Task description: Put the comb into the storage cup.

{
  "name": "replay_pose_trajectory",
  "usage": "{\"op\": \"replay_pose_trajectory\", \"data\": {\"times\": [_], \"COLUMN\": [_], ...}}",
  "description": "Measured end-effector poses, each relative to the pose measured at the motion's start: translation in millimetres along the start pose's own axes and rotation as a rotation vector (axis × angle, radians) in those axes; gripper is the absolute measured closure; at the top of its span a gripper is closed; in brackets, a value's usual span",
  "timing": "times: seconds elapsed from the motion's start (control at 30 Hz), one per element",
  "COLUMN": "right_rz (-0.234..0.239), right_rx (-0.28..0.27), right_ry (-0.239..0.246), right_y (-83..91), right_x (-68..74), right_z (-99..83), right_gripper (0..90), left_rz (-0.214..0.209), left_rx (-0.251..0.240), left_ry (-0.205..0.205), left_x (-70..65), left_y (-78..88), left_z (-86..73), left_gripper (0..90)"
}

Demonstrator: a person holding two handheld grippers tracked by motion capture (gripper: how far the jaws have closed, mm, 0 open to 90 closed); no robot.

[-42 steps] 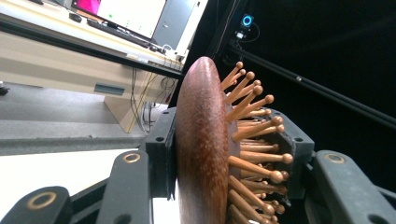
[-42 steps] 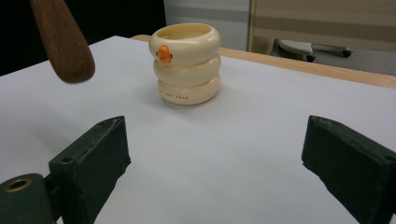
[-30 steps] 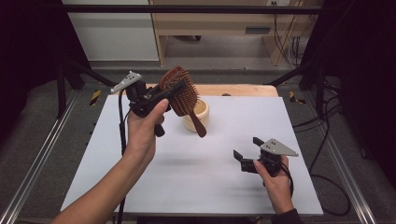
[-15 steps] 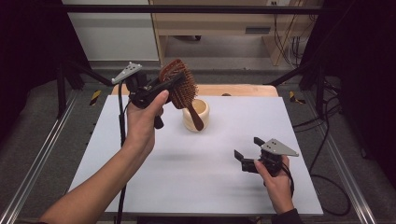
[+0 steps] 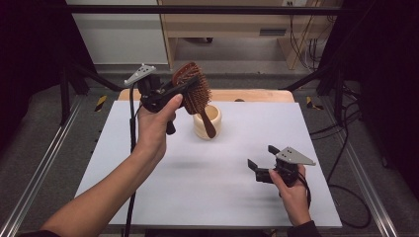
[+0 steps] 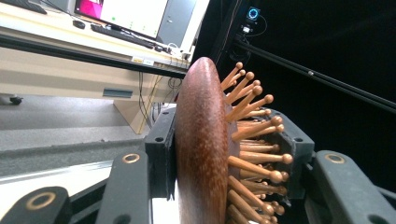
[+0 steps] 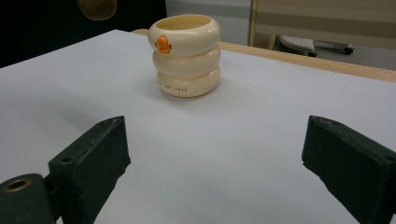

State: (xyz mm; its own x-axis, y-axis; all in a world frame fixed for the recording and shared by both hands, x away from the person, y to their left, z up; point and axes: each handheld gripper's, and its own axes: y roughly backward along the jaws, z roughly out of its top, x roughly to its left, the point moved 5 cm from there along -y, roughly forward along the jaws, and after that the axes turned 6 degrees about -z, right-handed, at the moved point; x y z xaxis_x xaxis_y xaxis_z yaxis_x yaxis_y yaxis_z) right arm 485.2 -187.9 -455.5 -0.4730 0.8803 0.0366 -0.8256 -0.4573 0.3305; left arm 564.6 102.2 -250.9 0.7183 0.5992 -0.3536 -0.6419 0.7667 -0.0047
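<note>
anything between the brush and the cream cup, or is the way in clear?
Nothing visible in the way. The left gripper holds the hairbrush by its head above the table, handle end hanging by the cup. The cup's mouth looks open, and the right gripper sits well off to the side.

The cream-coloured cup shaped like three stacked rings, with a small orange beak (image 7: 186, 55), carries a short line of tiny dark lettering on its lowest ring; it is too small to read for sure, though it may end in "1988". Nothing else is legible.
</note>
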Motion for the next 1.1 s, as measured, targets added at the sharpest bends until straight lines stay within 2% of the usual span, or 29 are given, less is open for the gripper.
{"op": "replay_pose_trajectory", "data": {"times": [0.13, 0.3, 0.57, 0.83, 1.1], "right_rz": [-0.002, 0.001, 0.004, 0.002, 0.002], "right_rx": [-0.002, 0.0, -0.001, -0.007, -0.008], "right_ry": [-0.004, -0.013, -0.012, -0.016, -0.017], "right_y": [0.6, 0.8, 0.8, 2.3, 2.7], "right_x": [-1.3, -1.9, -2.3, -3.1, -3.9], "right_z": [0.1, -0.3, -0.4, 0.1, -0.1], "right_gripper": [7.6, 7.1, 7.1, 7.1, 7.0], "left_rz": [0.0, 0.001, 0.014, 0.022, 0.041], "left_rx": [0.013, -0.024, -0.037, -0.046, -0.051], "left_ry": [0.004, 0.008, -0.016, -0.019, -0.029], "left_x": [0.4, 1.7, 4.1, 5.4, 12.2], "left_y": [-5.6, -6.8, -10.8, -17.3, -21.7], "left_z": [1.1, 14.5, 24.0, 24.6, 22.4], "left_gripper": [50.5, 50.5, 50.4, 50.4, 50.3]}}
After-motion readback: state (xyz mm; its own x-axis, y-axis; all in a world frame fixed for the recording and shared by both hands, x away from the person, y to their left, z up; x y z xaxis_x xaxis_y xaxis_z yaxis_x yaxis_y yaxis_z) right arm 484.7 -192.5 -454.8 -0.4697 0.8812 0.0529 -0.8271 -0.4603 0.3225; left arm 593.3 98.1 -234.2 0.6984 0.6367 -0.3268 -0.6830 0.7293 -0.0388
